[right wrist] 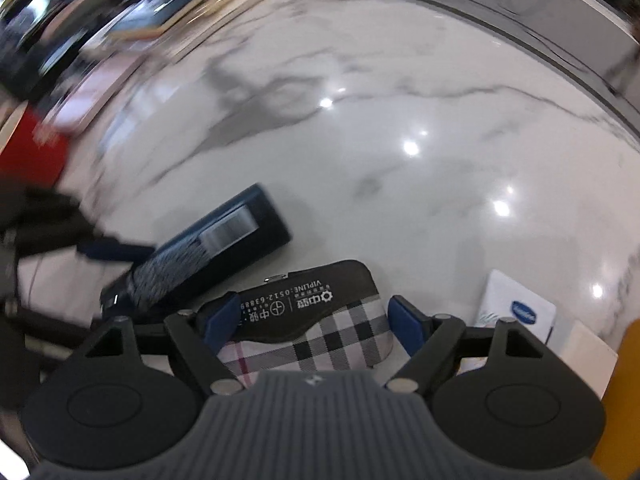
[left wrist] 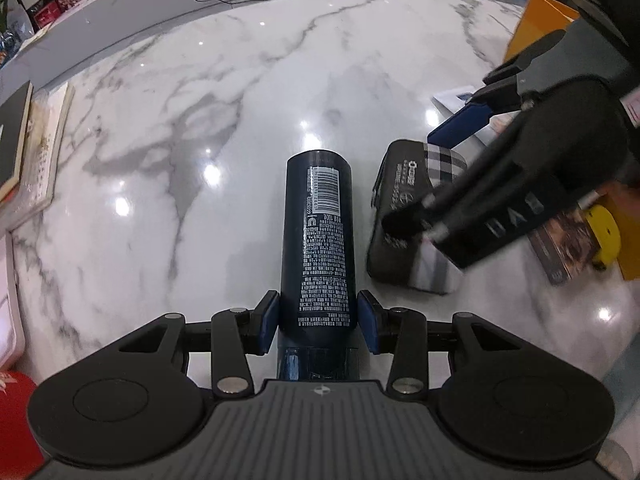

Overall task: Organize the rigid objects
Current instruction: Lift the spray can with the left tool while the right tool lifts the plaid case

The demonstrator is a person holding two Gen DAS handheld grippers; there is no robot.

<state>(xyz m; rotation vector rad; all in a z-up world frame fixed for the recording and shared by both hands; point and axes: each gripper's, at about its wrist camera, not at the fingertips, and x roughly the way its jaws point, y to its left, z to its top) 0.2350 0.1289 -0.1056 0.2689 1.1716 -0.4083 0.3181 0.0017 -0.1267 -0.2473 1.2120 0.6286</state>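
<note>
A dark blue can (left wrist: 318, 232) with white print and a barcode lies lengthwise between the pads of my left gripper (left wrist: 319, 318), which is shut on it just above the marble table (left wrist: 180, 128). To its right lies a black pouch (left wrist: 400, 216) with a plaid panel. My right gripper (left wrist: 430, 176), held by a gloved hand (left wrist: 580, 128), hangs over that pouch. In the right wrist view, the right gripper (right wrist: 313, 320) stands open with the pouch (right wrist: 320, 300) between its blue pads, and the right pad is clear of the fabric. The can (right wrist: 224, 248) shows blurred at left.
Books (left wrist: 36, 152) lie at the table's left edge. An orange box (left wrist: 536, 28), a yellow object (left wrist: 604, 236) and a dark booklet (left wrist: 568, 240) crowd the right side. A white card with a blue logo (right wrist: 516, 308) sits beside the pouch. A red box (right wrist: 36, 148) stands at left.
</note>
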